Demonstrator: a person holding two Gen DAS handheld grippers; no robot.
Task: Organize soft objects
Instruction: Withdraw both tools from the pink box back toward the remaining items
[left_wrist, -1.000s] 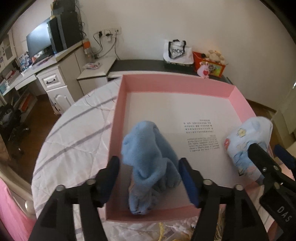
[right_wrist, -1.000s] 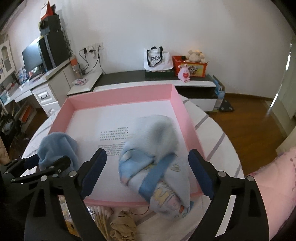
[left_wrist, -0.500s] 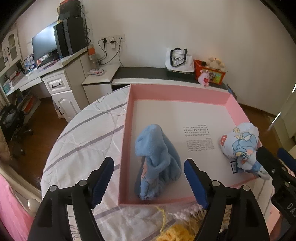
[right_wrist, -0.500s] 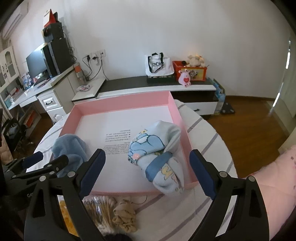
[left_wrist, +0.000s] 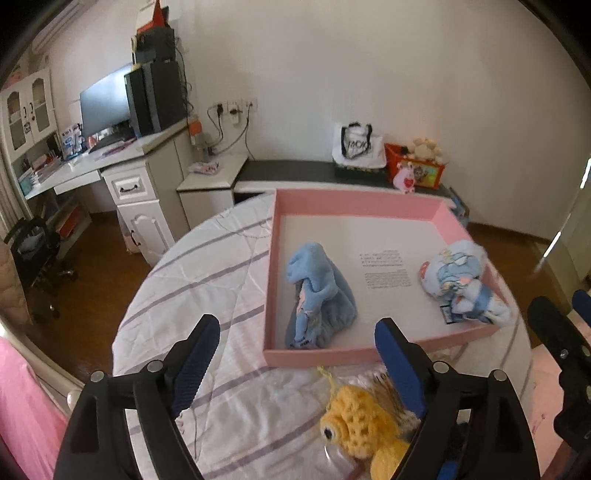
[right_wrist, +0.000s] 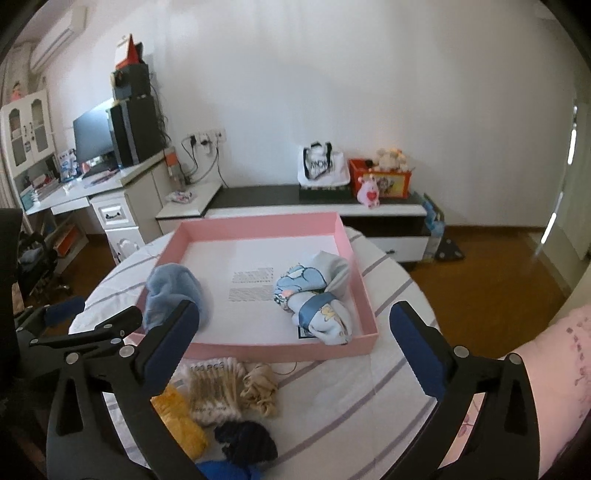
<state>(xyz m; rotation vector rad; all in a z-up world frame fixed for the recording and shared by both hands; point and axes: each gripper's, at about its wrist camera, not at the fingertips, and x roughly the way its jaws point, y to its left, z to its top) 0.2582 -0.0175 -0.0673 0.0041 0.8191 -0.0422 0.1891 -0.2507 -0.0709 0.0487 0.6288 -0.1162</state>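
A pink tray (left_wrist: 360, 356) lies on the round table. Inside it a blue fleece cloth (left_wrist: 317, 295) is heaped at the left and a printed baby-blue bundle (left_wrist: 461, 284) rests against the right wall. My left gripper (left_wrist: 295, 328) hovers short of the tray's near wall, jaws opening, nothing between them. In the right wrist view the fleece (right_wrist: 173, 291) and the bundle (right_wrist: 317, 299) sit in the tray (right_wrist: 280, 350). My right gripper (right_wrist: 294, 312) hangs before it, jaws opening wide and empty. A yellow crochet toy (left_wrist: 354, 424) lies on the table under my left gripper.
On the striped tablecloth (right_wrist: 369, 387) before the tray lie a cotton swab pack (right_wrist: 214, 387), a beige bundle (right_wrist: 260, 391), a yellow piece (right_wrist: 177, 417) and a dark navy piece (right_wrist: 247, 443). A pink sleeve (right_wrist: 554, 369) is at the right. The table edge (left_wrist: 147, 280) curves on the left.
Both grippers drew back and upward from the tray with their jaws widening. The fleece and the printed bundle stayed in the tray. The small items on the table came into view.
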